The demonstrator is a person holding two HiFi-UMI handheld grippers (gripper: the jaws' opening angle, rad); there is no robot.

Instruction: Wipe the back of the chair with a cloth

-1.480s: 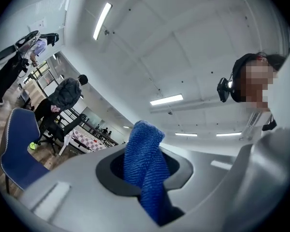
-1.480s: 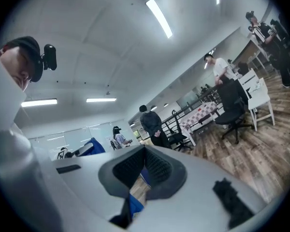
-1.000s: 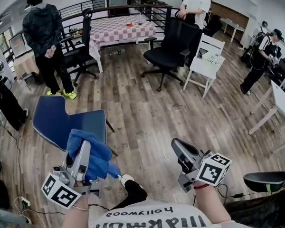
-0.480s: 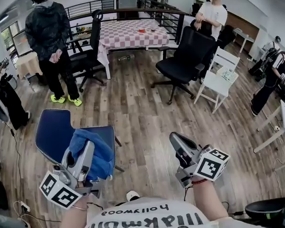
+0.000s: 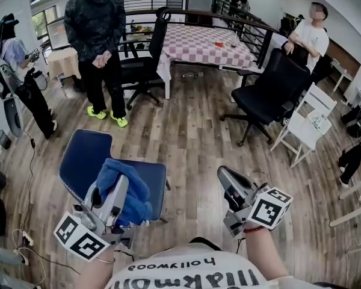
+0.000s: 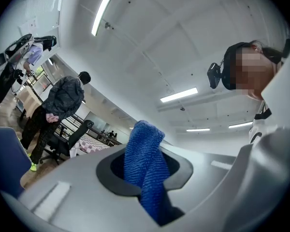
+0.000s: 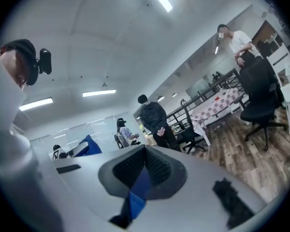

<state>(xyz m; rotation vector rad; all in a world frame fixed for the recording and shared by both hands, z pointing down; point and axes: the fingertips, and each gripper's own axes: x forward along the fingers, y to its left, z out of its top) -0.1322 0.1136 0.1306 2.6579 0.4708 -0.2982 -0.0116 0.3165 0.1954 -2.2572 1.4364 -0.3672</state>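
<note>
Over the plank floor [image 5: 186, 131] of a busy open office, my left tongs [image 5: 116, 184] were pinching the blue cloth [image 5: 137, 202], with the blue chair [image 5: 83, 158] just ahead and below, its back slightly to their left. My right tongs [image 5: 224, 174], pressed together and empty, sat well apart on the far side. The cloth hid where the chair's back met its seat.

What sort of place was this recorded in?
Probably an open office or shared workspace: a black swivel chair, a table with a checked cloth and a metal railing.
</note>
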